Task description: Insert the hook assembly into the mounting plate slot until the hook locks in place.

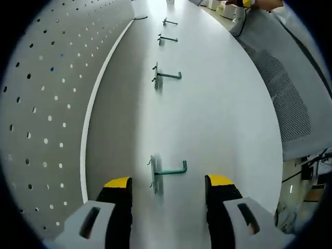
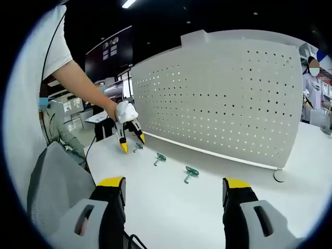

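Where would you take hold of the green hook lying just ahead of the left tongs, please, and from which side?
Probably the straight green shank of the nearest hook. It lies flat on the white table, crosswise between the open left tongs, so coming straight down from above should let the jaws close across the thin rod, clear of the plate end and the upturned tip.
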### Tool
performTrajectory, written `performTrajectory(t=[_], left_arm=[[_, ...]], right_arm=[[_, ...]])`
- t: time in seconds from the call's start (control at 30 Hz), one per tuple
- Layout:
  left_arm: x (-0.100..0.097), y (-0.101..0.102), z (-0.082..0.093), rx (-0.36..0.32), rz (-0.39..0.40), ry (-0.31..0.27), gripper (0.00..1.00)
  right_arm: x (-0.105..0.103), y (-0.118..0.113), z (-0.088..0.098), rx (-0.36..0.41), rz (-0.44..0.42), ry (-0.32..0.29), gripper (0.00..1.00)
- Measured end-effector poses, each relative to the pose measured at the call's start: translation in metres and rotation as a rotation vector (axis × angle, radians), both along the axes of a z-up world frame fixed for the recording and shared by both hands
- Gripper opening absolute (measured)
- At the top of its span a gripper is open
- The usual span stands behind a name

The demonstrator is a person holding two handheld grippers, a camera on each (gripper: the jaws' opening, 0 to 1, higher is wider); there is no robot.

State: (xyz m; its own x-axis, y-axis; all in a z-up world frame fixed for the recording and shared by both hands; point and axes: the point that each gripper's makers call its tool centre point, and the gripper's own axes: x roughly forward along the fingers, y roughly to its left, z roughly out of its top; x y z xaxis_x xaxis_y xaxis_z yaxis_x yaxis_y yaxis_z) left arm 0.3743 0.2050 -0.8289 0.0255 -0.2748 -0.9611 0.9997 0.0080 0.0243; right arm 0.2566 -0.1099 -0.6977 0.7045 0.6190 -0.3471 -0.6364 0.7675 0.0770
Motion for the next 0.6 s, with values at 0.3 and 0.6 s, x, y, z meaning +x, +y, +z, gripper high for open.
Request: performTrajectory(t=[0.3,0.6], left_arm=[[0.0022,0.0026,-0.0033,-0.008,-0.013,0.019,0.55],[0.0091,0.0019,-0.0026,-0.015,0.032,0.013,0.34]], right_arm=[[0.0011,0.0,0.0008,0.018,-0.004,0.0,0.74],[0.0009,0.0014,0.0006,0.024,0.002,0.003,0.75]])
